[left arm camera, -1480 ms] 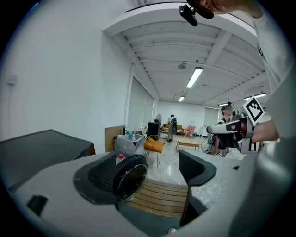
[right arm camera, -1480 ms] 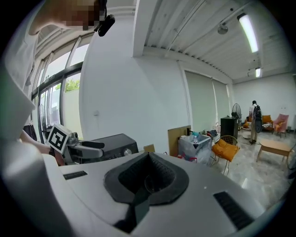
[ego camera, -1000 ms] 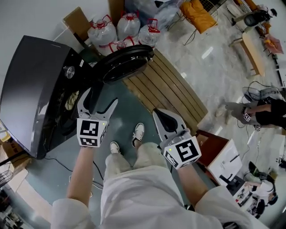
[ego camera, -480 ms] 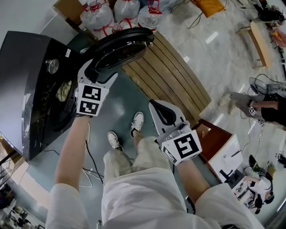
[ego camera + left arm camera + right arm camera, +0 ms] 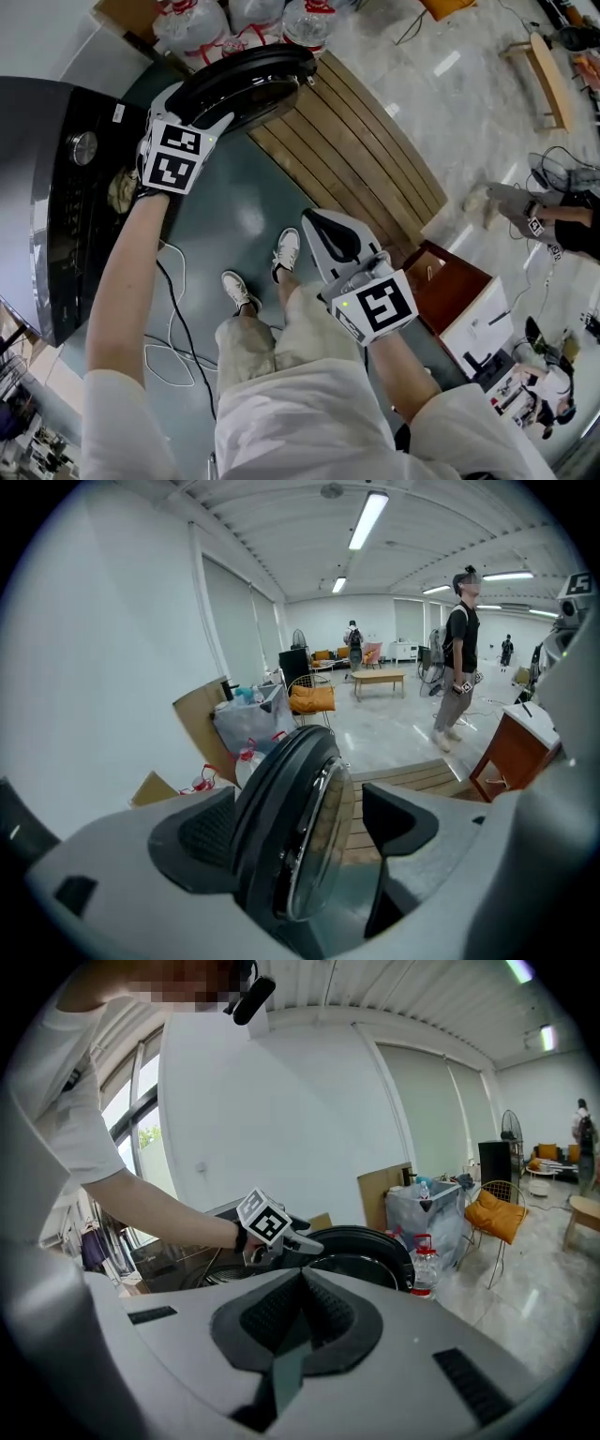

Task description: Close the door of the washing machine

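Left gripper [image 5: 300,832] open around washing-machine door [image 5: 258,75]

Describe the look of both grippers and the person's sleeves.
The left gripper and right gripper are light grey plastic, with tapered jaws lined by dark ribbed pads. Each carries a white cube of black square markers. The person's short sleeves are white.

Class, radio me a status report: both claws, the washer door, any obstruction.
Left claw open, astride door rim. Right claw shut, empty. Door open. Cloth in washer opening.
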`<state>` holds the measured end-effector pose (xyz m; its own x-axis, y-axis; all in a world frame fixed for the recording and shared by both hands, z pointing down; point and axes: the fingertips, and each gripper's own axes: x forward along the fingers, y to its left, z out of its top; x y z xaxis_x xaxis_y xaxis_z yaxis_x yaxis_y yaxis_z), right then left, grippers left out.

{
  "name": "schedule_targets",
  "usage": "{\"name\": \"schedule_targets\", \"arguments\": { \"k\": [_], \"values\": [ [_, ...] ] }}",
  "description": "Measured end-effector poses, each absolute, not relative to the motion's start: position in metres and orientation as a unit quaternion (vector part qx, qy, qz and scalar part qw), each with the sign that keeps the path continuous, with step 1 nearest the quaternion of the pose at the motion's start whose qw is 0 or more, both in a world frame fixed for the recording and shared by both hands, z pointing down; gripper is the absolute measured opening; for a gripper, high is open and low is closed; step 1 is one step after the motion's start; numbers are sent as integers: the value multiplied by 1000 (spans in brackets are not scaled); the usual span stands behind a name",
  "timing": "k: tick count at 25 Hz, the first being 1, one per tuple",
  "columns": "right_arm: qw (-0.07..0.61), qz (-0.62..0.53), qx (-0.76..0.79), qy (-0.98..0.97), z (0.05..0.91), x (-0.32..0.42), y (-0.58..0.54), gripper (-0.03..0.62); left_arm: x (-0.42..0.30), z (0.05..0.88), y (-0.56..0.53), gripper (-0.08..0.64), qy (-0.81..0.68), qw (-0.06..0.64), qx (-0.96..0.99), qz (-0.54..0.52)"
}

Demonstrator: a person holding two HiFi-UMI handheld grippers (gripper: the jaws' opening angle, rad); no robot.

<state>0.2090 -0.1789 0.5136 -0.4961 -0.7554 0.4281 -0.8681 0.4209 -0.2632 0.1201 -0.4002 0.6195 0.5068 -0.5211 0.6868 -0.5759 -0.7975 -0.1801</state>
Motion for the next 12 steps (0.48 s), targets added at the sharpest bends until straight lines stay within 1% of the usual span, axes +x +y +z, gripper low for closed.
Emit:
{"name": "schedule_targets", "arguments": {
  "k": [5, 8, 12],
  "values": [
    [121, 242, 478, -836, 533, 206, -183, -2, 123, 641, -427, 405, -296, 3, 856, 424],
    [118, 246, 468, -840, 539, 201, -184, -2, 126, 656, -445, 405, -277, -29, 850, 447],
    [128, 253, 450, -847, 548, 200, -174, -2, 135, 661, -453, 405, -274, -20, 847, 455]
  ]
}}
